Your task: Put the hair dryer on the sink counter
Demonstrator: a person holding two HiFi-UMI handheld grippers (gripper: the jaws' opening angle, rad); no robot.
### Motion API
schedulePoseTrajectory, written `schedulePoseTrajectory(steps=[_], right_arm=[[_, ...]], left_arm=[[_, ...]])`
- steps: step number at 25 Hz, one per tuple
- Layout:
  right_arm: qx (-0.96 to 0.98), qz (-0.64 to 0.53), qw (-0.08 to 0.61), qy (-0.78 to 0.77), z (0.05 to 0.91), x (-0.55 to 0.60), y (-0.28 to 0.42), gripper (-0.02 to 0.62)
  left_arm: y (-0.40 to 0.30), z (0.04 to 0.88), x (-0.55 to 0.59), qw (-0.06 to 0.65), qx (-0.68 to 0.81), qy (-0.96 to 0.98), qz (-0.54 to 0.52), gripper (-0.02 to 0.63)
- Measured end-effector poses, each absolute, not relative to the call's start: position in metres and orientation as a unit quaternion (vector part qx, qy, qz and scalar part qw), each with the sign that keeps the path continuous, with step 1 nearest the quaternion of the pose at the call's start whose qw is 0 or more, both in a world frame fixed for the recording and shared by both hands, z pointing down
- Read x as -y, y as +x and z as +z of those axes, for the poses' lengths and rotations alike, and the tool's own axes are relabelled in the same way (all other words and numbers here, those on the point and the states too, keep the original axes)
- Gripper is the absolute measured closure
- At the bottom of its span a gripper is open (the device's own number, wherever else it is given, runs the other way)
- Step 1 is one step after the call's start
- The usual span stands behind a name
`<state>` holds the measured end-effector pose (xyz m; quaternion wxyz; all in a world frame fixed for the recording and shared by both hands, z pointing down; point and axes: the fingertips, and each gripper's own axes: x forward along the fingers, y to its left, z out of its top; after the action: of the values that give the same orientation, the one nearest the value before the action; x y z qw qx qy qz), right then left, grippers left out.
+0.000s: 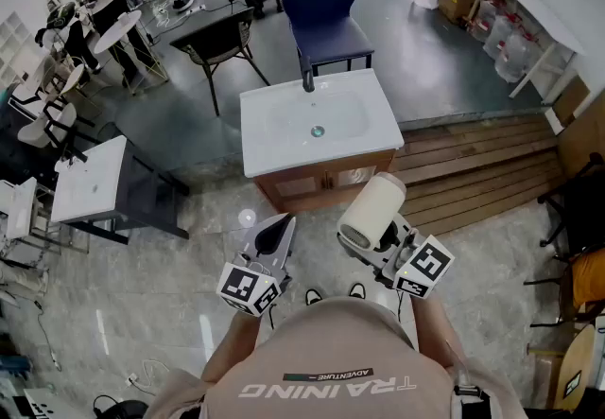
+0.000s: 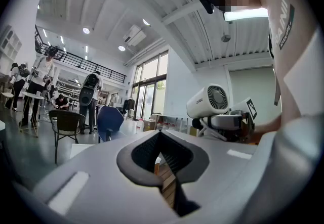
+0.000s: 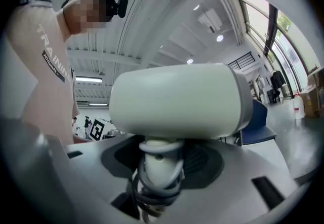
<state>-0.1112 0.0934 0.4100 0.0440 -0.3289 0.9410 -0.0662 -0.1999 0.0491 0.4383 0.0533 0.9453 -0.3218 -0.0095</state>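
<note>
Pale tiled floor (image 1: 189, 266) open before white rectangular sink counter (image 1: 274, 150); white cylindrical hair dryer (image 1: 371, 209) held near its front edge. Left gripper view: left hand-held gripper (image 2: 161, 138) clenched, empty. Right gripper view: right hand-held gripper (image 3: 159, 167) grasps dryer's handle.

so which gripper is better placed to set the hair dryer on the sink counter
Right. The right gripper is clamped on the handle of the hair dryer, with the sink counter ahead. The left gripper is shut and empty.
</note>
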Motion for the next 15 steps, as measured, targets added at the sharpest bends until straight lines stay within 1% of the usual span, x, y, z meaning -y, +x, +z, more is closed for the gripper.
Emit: schedulePoseTrajectory(steps=[8, 15], right_arm=[[-0.941, -0.074, 0.036, -0.328, 0.419, -0.099, -0.109, 0.382], [-0.938, -0.074, 0.031, -0.337, 0.420, -0.102, -0.092, 0.382]], left_arm=[[-0.200, 0.441, -0.050, 0.050, 0.327, 0.944, -0.012, 0.598], [-0.187, 0.442, -0.054, 0.054, 0.332, 0.942, -0.011, 0.598]])
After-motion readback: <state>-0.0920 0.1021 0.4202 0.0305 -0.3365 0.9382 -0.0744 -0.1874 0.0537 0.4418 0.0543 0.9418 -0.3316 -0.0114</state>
